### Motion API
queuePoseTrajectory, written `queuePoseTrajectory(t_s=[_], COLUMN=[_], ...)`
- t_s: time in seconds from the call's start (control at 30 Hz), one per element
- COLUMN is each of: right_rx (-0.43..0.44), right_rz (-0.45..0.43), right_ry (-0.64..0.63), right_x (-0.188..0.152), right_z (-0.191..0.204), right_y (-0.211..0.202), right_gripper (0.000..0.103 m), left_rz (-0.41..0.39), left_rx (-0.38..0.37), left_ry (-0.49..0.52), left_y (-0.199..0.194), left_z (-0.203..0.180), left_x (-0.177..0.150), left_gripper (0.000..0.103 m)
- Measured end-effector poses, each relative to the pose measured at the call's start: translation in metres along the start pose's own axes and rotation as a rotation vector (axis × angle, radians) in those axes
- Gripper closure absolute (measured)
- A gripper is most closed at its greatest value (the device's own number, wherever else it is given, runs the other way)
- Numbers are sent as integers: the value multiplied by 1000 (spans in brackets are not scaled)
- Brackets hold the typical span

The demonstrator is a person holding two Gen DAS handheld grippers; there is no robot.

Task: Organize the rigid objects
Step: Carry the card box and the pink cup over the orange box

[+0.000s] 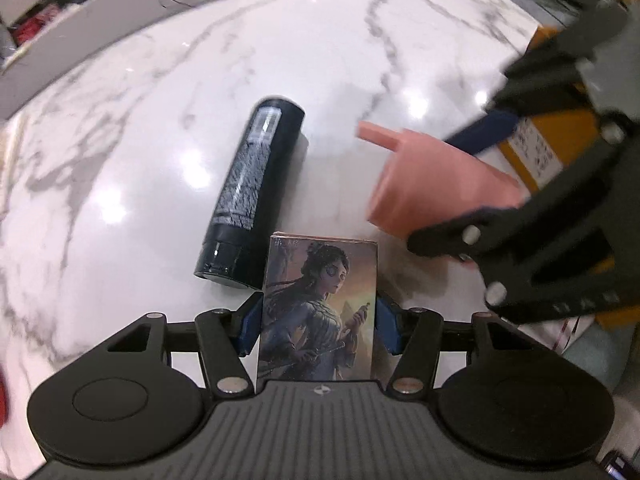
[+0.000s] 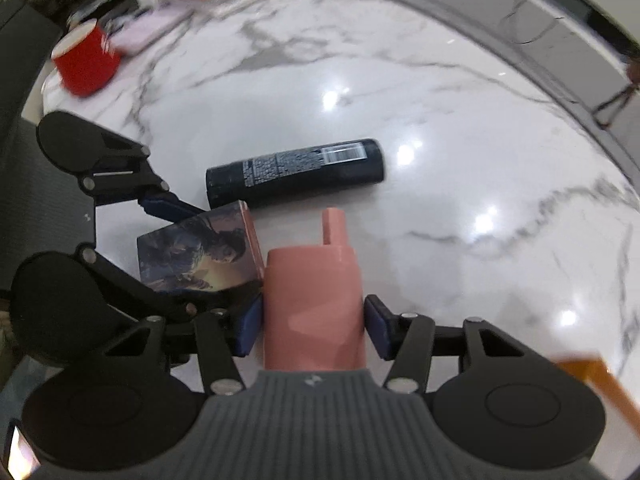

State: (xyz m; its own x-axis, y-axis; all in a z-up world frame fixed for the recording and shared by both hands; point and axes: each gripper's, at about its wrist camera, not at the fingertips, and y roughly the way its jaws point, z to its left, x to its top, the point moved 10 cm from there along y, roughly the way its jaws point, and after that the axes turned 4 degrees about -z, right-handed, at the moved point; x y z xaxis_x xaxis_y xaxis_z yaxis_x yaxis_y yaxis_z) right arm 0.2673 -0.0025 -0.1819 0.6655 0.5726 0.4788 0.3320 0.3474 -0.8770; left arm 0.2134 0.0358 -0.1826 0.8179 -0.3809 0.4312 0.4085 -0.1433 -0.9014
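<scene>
we have the card box (image 1: 318, 308) clamped in our left gripper (image 1: 318, 330) and the pink piece (image 2: 314, 312) in the right gripper (image 2: 314, 326), though a gap shows at its right pad; the black can (image 1: 250, 188) lies on the table (image 1: 120, 128), all three unplaced.

A black cylindrical bottle (image 1: 250, 190) with fine white print lies on its side on the marble top. Just beside its cap end stands an illustrated card box (image 1: 318, 308), apparently upright. To its right, a pink plastic bottle-shaped piece (image 1: 432, 184) with a narrow notched neck tilts above the surface.
</scene>
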Motion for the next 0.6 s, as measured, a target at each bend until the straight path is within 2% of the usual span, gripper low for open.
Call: queuePoseTrajectory(t_s=[0.23, 0.43, 0.6], right_rx=[-73, -106, -140], right_rz=[-161, -318, -399], right_ry=[133, 244, 313], right_x=[-16, -33, -58], right_z=[-18, -44, -67], right_y=[-64, -137, -183], right_gripper=[49, 49, 49], left_rz=[-107, -219, -256], left_rx=[19, 9, -49], left_ry=[-69, -171, -205], left_y=[-47, -105, -136], left_z=[-23, -40, -62], left_x=[10, 25, 42], left_gripper=[37, 37, 37])
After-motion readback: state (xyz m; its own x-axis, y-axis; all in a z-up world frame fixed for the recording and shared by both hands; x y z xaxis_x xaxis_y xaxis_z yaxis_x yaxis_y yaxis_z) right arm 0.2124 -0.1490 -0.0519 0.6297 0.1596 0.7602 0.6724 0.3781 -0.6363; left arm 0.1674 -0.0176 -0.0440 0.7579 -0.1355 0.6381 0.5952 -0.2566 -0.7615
